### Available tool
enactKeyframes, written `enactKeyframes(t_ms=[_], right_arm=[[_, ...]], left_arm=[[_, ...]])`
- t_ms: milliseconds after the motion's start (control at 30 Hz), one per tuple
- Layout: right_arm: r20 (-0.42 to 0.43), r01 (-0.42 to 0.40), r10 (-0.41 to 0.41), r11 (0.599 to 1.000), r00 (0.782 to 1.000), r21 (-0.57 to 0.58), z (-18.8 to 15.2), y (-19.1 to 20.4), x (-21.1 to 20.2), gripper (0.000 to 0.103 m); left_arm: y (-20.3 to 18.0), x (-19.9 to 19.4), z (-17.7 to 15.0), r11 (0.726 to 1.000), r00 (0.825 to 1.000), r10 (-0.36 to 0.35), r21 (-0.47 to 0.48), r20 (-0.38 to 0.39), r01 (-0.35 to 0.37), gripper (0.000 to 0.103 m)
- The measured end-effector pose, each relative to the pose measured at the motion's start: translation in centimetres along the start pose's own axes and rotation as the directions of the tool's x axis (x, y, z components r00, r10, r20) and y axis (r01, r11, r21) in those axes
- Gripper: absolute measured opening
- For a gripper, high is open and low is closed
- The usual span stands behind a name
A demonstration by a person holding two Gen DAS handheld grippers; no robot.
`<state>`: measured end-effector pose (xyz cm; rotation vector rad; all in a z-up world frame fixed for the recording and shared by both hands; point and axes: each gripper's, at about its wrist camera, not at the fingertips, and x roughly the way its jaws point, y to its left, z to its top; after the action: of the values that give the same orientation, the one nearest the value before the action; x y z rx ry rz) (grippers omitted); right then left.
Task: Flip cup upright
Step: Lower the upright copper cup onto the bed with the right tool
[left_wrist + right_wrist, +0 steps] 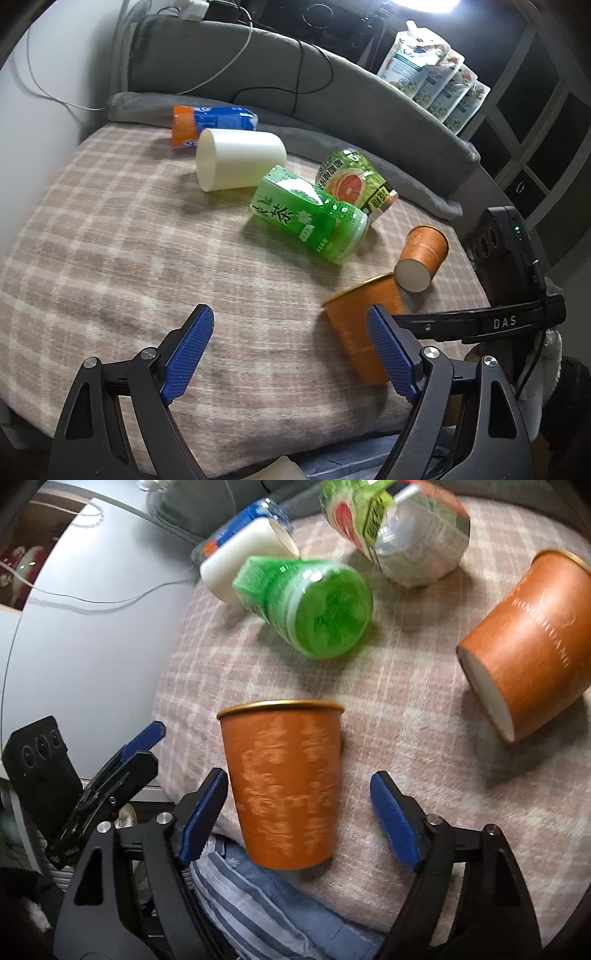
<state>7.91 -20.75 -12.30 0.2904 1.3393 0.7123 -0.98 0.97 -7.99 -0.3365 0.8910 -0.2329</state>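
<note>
An orange paper cup [286, 786] with a gold rim stands upright near the front edge of the plaid blanket [406, 709]. It also shows in the left wrist view [360, 317]. My right gripper [299, 816] is open, its blue pads either side of the cup without squeezing it. My left gripper [291, 354] is open and empty, just left of the cup. A second orange cup [532, 646] lies on its side to the right, also seen in the left wrist view [423, 258]. A white cup [238, 158] lies on its side further back.
A green tea bottle [314, 218] and a grapefruit-label bottle [354, 181] lie on the blanket mid-way back. A blue and orange packet [210, 123] lies behind the white cup. A grey cushion [332, 92] rims the far side. Pouches [432, 74] stand at the back right.
</note>
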Motion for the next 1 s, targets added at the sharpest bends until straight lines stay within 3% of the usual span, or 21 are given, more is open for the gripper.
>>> enactKeyframes(t_ms=[100, 200, 267, 333, 533, 800, 1000], right_arm=[[0.067, -0.006, 0.008, 1.0, 0.998, -0.026, -0.4, -0.3, -1.7, 0.082], [0.171, 0.055, -0.043, 0.996, 0.984, -0.071, -1.4, -0.2, -4.0, 0.082], [0.261, 0.162, -0.127, 0.98, 0.957, -0.118, -2.4, 0.4, -5.6, 0.082], [0.354, 0.278, -0.211, 0.949, 0.911, -0.149, -3.9, 1.0, -7.2, 0.084], [0.472, 0.453, -0.342, 0.88, 0.812, -0.141, -7.8, 1.4, -9.0, 0.086], [0.549, 0.425, -0.337, 0.905, 0.765, -0.037, -10.6, -0.8, -11.9, 0.088], [0.584, 0.389, -0.316, 0.921, 0.748, 0.001, -11.4, -1.7, -12.7, 0.092]], left_arm=[[-0.1, 0.1, 0.1, 0.999, 0.999, -0.037, -0.031, -0.026, 0.036, 0.084], [-0.5, 0.2, 0.0, 0.993, 0.994, -0.092, -0.073, -0.052, 0.088, 0.084], [-0.8, 0.6, -0.2, 0.985, 0.987, -0.139, -0.112, -0.078, 0.13, 0.084], [-1.0, 1.4, -0.3, 0.973, 0.977, -0.183, -0.164, -0.106, 0.164, 0.084], [-1.4, 3.7, -0.3, 0.95, 0.968, -0.209, -0.262, -0.138, 0.168, 0.084], [-2.2, 5.9, -0.1, 0.96, 0.972, -0.168, -0.25, -0.163, 0.124, 0.084], [-1.6, 7.1, 0.2, 0.961, 0.971, -0.154, -0.258, -0.183, 0.104, 0.084]])
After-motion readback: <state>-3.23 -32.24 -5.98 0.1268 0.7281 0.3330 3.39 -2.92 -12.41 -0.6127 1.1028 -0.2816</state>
